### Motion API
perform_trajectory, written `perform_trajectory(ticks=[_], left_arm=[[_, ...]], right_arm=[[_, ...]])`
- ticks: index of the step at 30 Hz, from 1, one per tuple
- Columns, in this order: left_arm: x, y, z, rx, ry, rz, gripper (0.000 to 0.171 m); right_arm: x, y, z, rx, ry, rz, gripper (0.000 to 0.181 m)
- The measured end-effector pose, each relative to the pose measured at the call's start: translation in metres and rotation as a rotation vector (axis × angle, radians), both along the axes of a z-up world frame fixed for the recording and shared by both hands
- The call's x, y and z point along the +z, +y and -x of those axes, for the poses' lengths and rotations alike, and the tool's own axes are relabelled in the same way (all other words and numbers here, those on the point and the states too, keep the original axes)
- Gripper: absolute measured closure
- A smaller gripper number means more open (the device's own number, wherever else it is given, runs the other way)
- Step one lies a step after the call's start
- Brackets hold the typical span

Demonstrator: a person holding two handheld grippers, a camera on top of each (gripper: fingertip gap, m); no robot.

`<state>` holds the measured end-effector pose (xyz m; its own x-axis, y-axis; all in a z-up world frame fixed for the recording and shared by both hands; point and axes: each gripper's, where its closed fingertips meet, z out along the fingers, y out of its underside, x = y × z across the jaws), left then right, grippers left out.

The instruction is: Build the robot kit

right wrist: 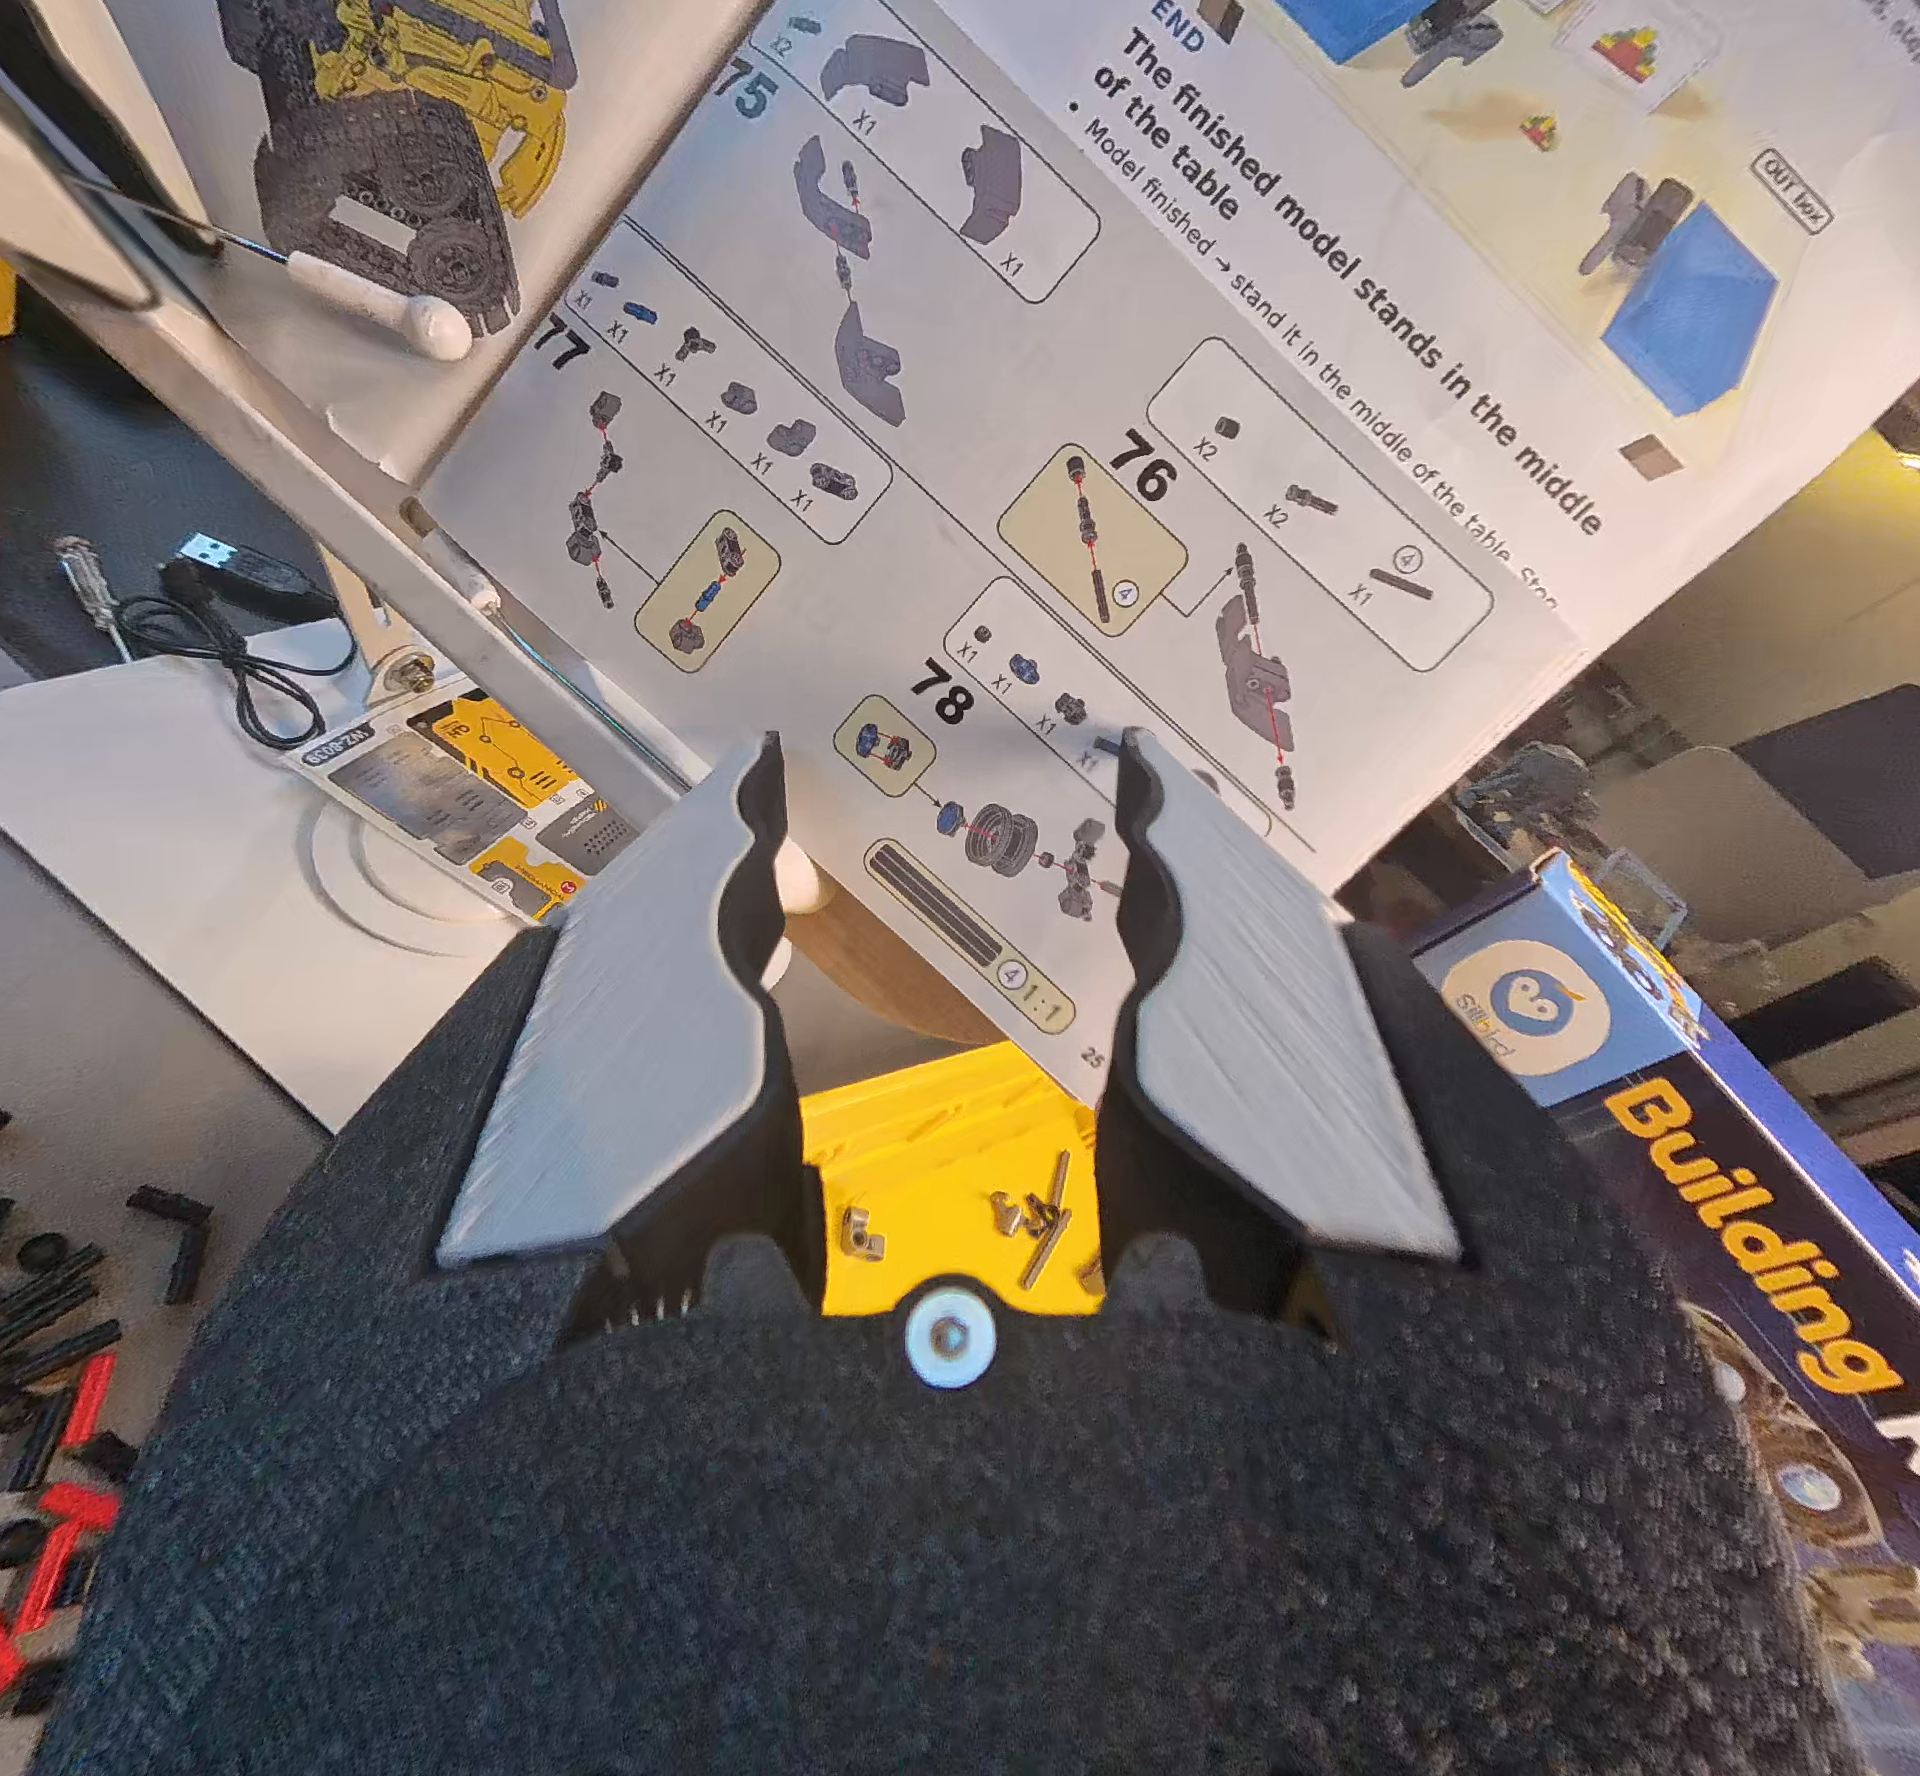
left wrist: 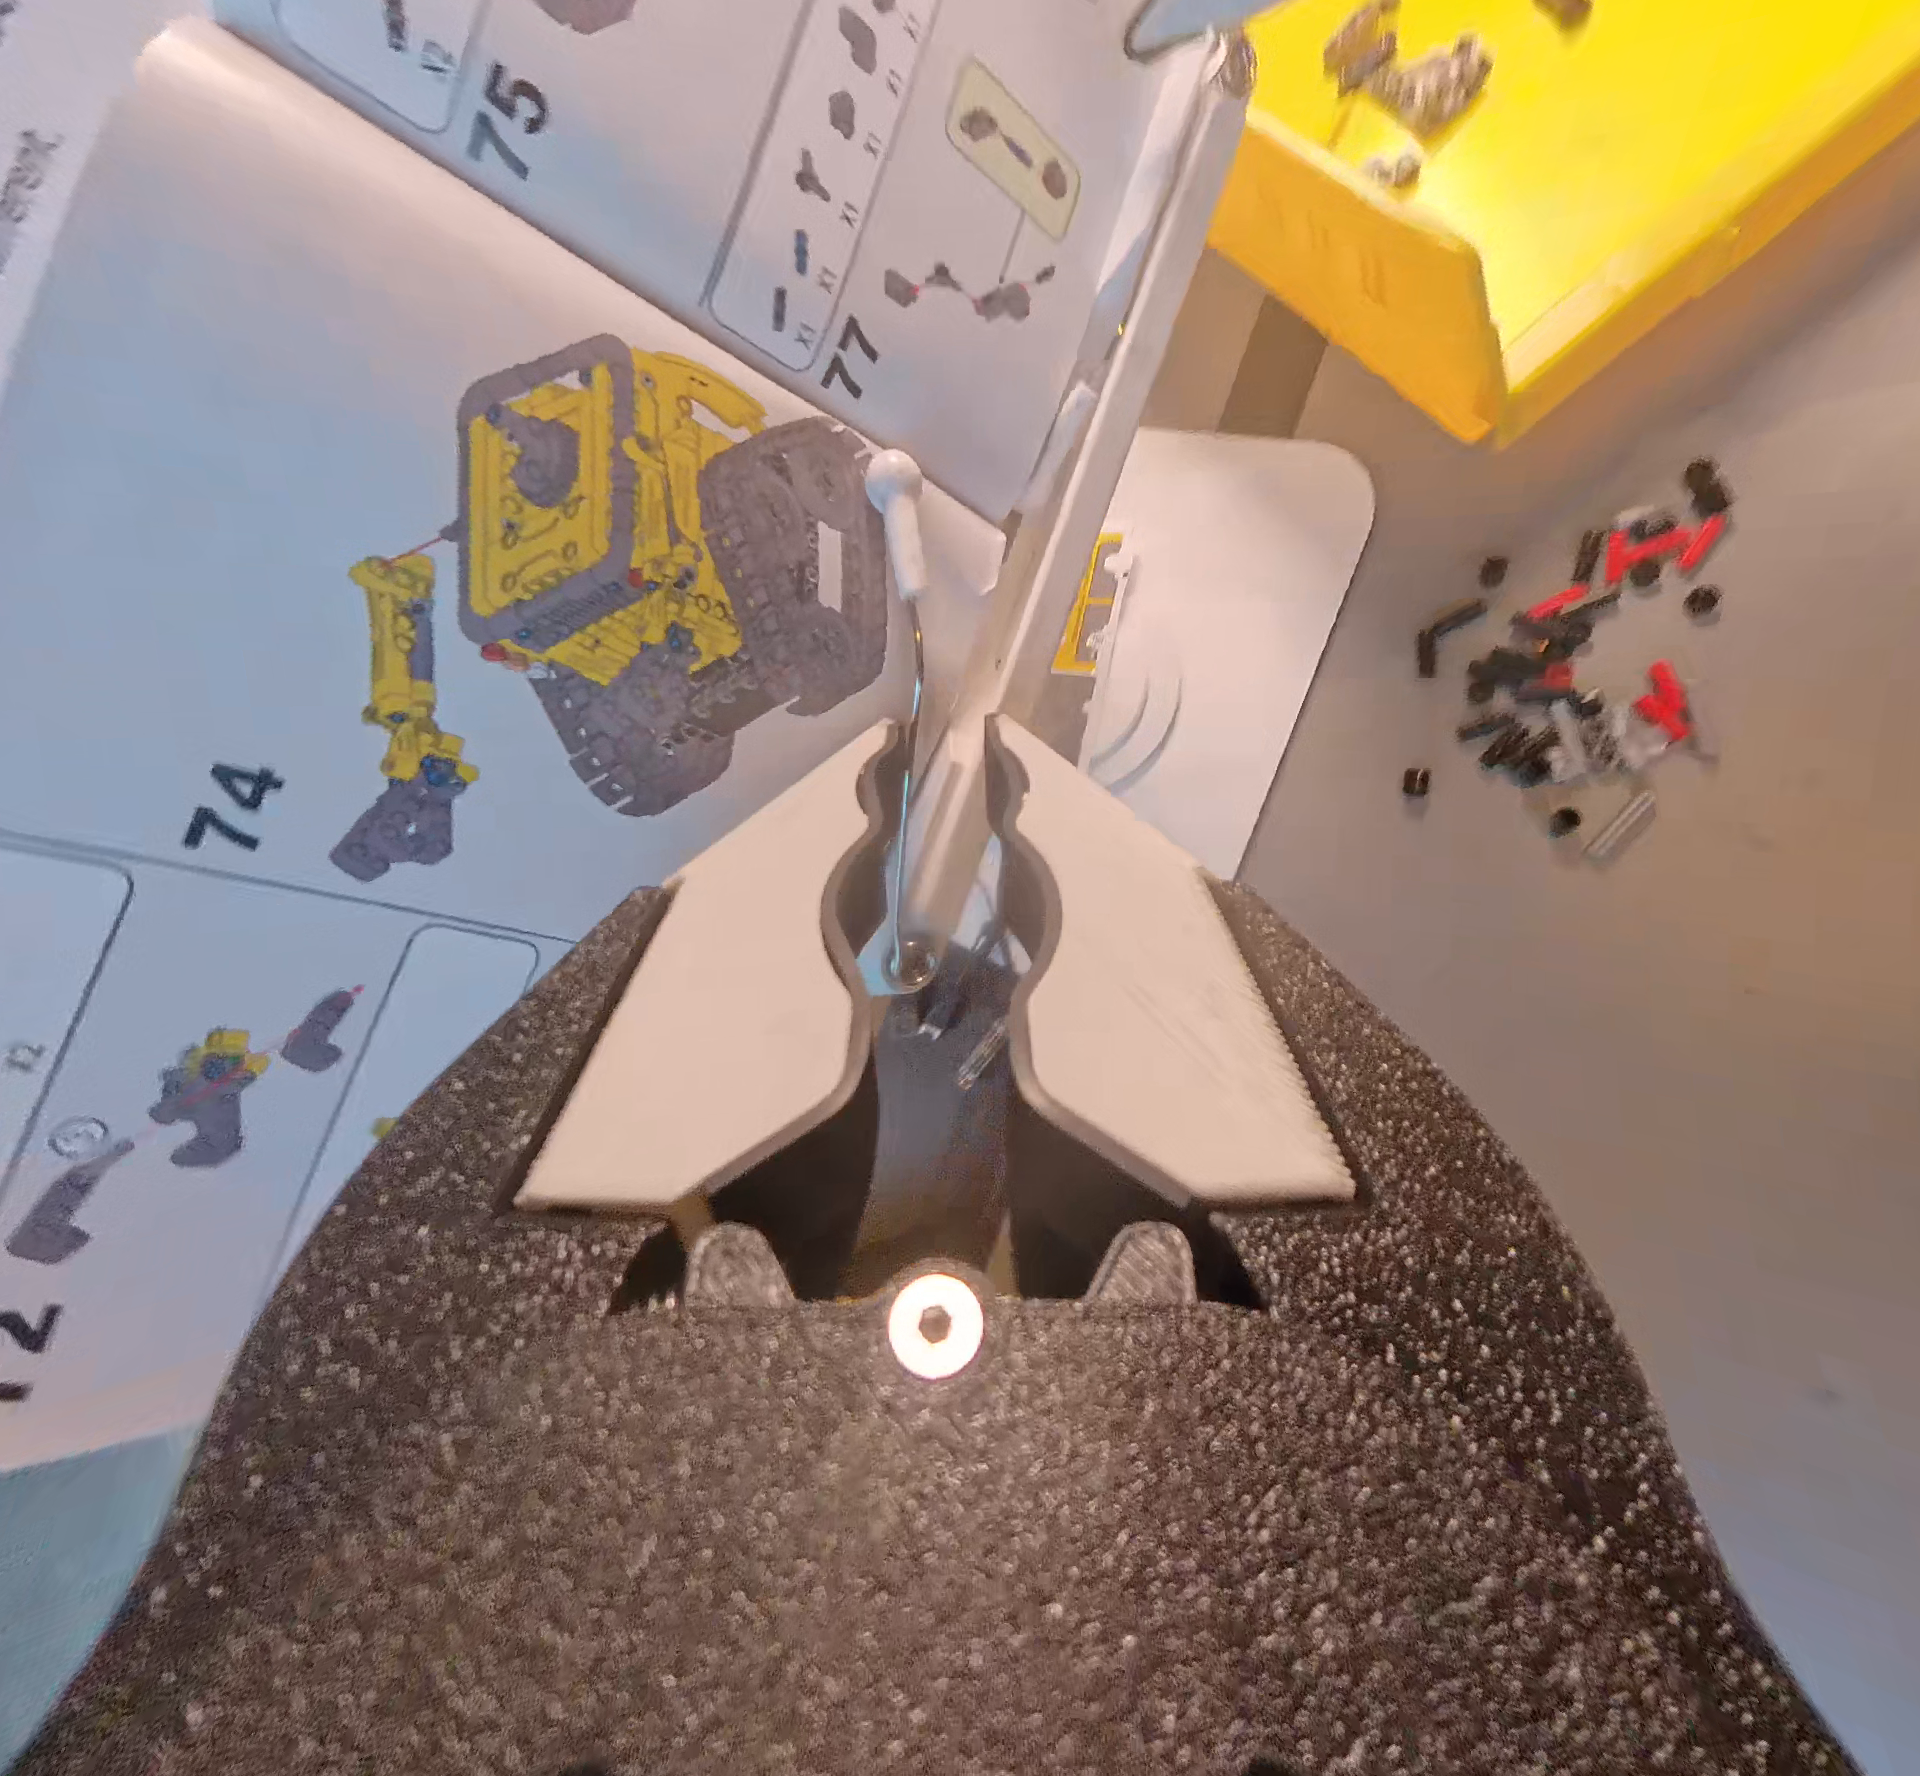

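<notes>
Left gripper point(left wrist: 940, 739): jaws seen pinched on stand point(left wrist: 1122, 292) edge, beside wire clip point(left wrist: 902, 521). Right gripper point(right wrist: 951, 750): jaws spread, empty, held before manual point(right wrist: 935, 324) on stand; yellow tray point(right wrist: 914, 1134) below stand.

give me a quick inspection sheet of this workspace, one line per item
surface: pale grey tabletop, bare patches between parts.
job's things: open instruction booklet on a white book stand; yellow tray holding a few small grey parts.
clutter: loose black and red building pieces on the table; blue toy box at the right.
grippers: left claw nearly shut around the stand's edge, grip unclear; right claw open and empty, in front of the booklet page, above the tray.
cables: black USB cable coiled behind the stand.
surroundings: dim, blurred room beyond the table.
</notes>
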<state>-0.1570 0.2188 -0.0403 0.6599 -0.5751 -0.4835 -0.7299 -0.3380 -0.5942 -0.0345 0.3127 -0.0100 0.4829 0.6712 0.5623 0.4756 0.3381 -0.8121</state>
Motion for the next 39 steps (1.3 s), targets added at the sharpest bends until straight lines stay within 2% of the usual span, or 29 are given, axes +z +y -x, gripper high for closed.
perform_trajectory(ticks=[3, 6, 9, 11, 15, 20, 22, 24, 29, 31, 39], left_arm=[[0.013, -0.006, -0.01, 0.019, -0.207, -0.081, 0.147], [0.037, -0.022, -0.013, 0.035, -0.443, -0.217, 0.141], [0.058, -0.049, -0.006, 0.077, -0.685, -0.349, 0.135], [0.061, -0.068, 0.005, 0.124, -0.766, -0.427, 0.131], [0.054, -0.101, 0.027, 0.229, -0.803, -0.545, 0.125], [0.044, -0.122, 0.05, 0.356, -0.811, -0.648, 0.111], [0.044, -0.125, 0.054, 0.372, -0.789, -0.683, 0.12], [0.045, -0.129, 0.056, 0.372, -0.792, -0.729, 0.138], [0.04, -0.13, 0.055, 0.361, -0.8, -0.75, 0.171], [0.04, -0.131, 0.057, 0.378, -0.791, -0.77, 0.171], [0.028, -0.125, 0.065, 0.431, -0.757, -0.771, 0.171]], right_arm=[[-0.001, 0.001, -0.005, -0.001, 0.013, 0.013, 0.119], [0.001, -0.003, -0.01, -0.001, 0.041, 0.034, 0.117], [0.014, -0.03, -0.014, 0.072, 0.163, 0.067, 0.121], [0.02, -0.061, -0.016, 0.159, 0.245, 0.137, 0.123], [0.018, -0.125, -0.028, 0.306, 0.352, 0.283, 0.115], [-0.009, -0.191, -0.046, 0.394, 0.387, 0.375, 0.122], [-0.024, -0.21, -0.051, 0.401, 0.387, 0.391, 0.126], [-0.038, -0.225, -0.055, 0.409, 0.404, 0.402, 0.135], [-0.065, -0.231, -0.055, 0.434, 0.441, 0.451, 0.171], [-0.068, -0.229, -0.056, 0.442, 0.465, 0.467, 0.18], [-0.064, -0.226, -0.065, 0.414, 0.44, 0.306, 0.181]])
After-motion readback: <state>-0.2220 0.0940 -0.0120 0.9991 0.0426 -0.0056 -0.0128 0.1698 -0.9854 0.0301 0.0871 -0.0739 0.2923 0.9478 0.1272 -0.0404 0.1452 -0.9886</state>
